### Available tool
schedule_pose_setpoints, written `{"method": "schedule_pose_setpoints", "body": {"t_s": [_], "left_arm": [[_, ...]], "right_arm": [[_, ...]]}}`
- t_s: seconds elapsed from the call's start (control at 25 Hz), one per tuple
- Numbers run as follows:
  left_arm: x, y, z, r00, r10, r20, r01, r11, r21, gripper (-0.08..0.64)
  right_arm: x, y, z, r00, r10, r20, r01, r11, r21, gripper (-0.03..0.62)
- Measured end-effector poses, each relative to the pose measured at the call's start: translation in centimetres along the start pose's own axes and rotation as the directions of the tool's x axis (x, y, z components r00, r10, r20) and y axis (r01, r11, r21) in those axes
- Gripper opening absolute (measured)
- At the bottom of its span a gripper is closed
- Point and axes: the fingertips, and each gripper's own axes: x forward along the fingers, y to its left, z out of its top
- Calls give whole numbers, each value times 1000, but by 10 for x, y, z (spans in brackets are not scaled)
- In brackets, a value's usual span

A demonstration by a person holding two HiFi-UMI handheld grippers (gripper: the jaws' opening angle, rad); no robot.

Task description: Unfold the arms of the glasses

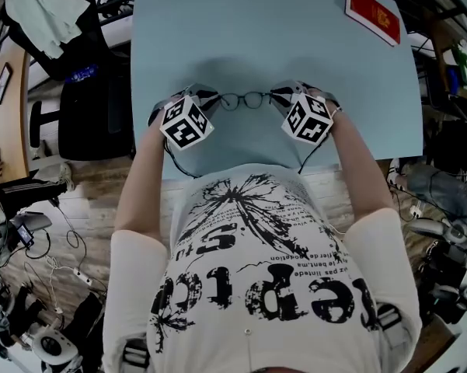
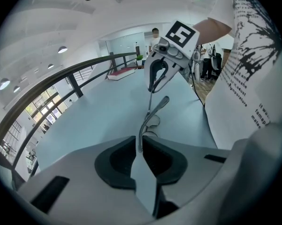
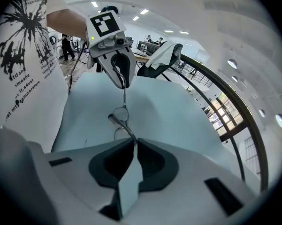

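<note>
Head view: the glasses (image 1: 245,99) are upper centre of the frame, over the blue table (image 1: 295,37), strung between your left gripper (image 1: 210,98) and right gripper (image 1: 279,95) | Left gripper view: jaws clenched on 1 arm, lower centre | Right gripper view: jaws pinching the other arm, lower centre | Progress: both arms look swung out, so you likely have only the release left.
</note>
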Motion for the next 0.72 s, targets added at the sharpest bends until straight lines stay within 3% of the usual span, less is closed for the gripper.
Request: {"method": "schedule_pose_setpoints", "body": {"t_s": [0.08, 0.2, 0.28, 0.48, 0.6, 0.72], "left_arm": [[0, -1, 0, 1000, 0, 4, 0, 1000, -11, 94], [-2, -3, -1, 1000, 10, 18, -9, 999, -37, 103], [-6, -5, -2, 999, 29, 27, -27, 998, -54, 114], [-28, -9, -4, 991, 113, 68, -106, 989, -100, 115], [-47, -14, 3, 977, 176, 118, -157, 975, -156, 100], [-70, -16, 16, 947, 253, 200, -203, 949, -241, 41]], "right_arm": [[1, 0, -1, 1000, -6, -14, 7, 1000, 8, 64], [-2, 3, -3, 1000, -12, -7, 12, 999, 36, 134], [-5, 4, -6, 1000, -31, -4, 31, 997, 66, 145], [-21, 8, -13, 995, -98, -2, 96, 978, 186, 119], [-40, 8, -8, 986, -157, 52, 134, 941, 310, 73], [-63, 6, 4, 963, -235, 135, 162, 897, 411, 38]]}}
